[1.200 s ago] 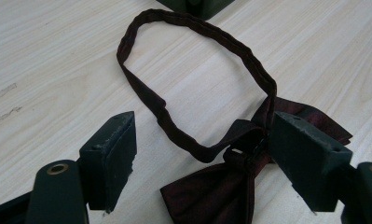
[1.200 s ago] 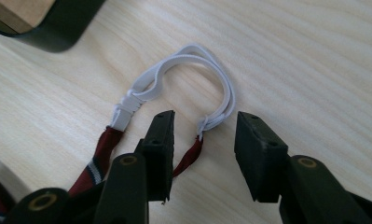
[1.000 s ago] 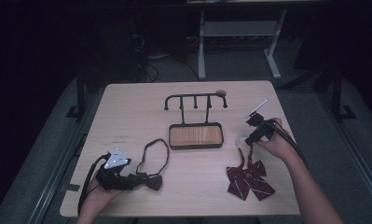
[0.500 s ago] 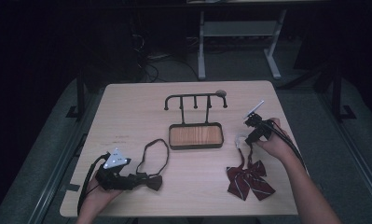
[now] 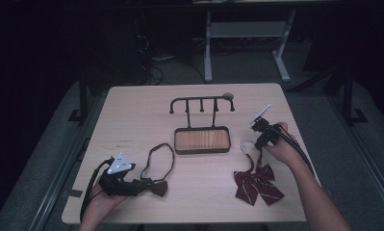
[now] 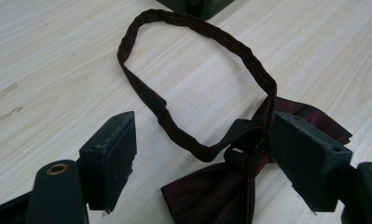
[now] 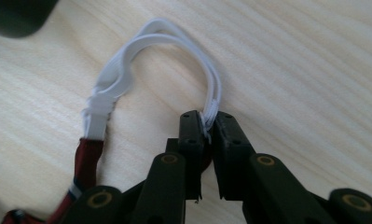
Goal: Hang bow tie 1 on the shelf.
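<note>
Two bow ties on the counter, neither yet hung on the rack.

The right gripper (image 7: 207, 126) has its jaws pinched tight on the white elastic neck loop (image 7: 146, 42) of the red striped bow tie (image 5: 257, 185), which lies flat near the right edge of the pale wooden counter (image 5: 132, 115). The left gripper (image 6: 202, 154) stands with jaws wide apart around the knot of the dark maroon bow tie (image 6: 221, 191), near left, gripping nothing. The black metal hook rack with its wooden tray base (image 5: 201, 139) sits bare at the centre, so I judge both hangings remain to do.
</note>
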